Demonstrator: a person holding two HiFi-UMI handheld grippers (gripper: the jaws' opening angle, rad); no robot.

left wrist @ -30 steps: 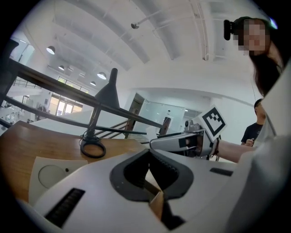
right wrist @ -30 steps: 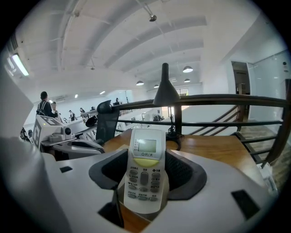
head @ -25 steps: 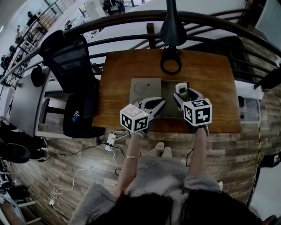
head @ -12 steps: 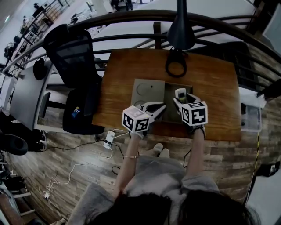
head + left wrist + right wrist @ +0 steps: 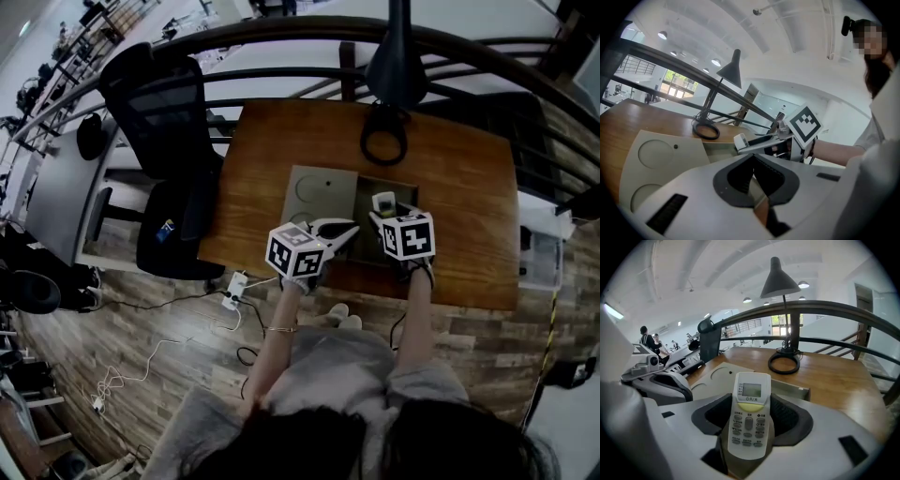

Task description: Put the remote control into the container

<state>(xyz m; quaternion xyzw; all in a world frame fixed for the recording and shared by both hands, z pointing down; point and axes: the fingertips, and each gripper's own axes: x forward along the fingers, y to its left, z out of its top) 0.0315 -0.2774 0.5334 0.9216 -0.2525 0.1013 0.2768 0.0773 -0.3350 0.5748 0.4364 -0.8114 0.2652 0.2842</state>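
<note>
Left gripper (image 5: pixel 753 164): jaws pressed together with nothing between them, held at the near edge of the flat lid (image 5: pixel 322 190) on the table (image 5: pixel 272 169). Right gripper (image 5: pixel 751 405): jaws clamped on the sides of the remote control (image 5: pixel 749 427), buttons up, screen end projecting past the jaw tips. In the head view the remote lies over the open container (image 5: pixel 790 389), just right of the lid

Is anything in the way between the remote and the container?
Nothing visible. The right claw holds the remote control over the open container; the lid lies flat beside it, clear of the opening.
</note>
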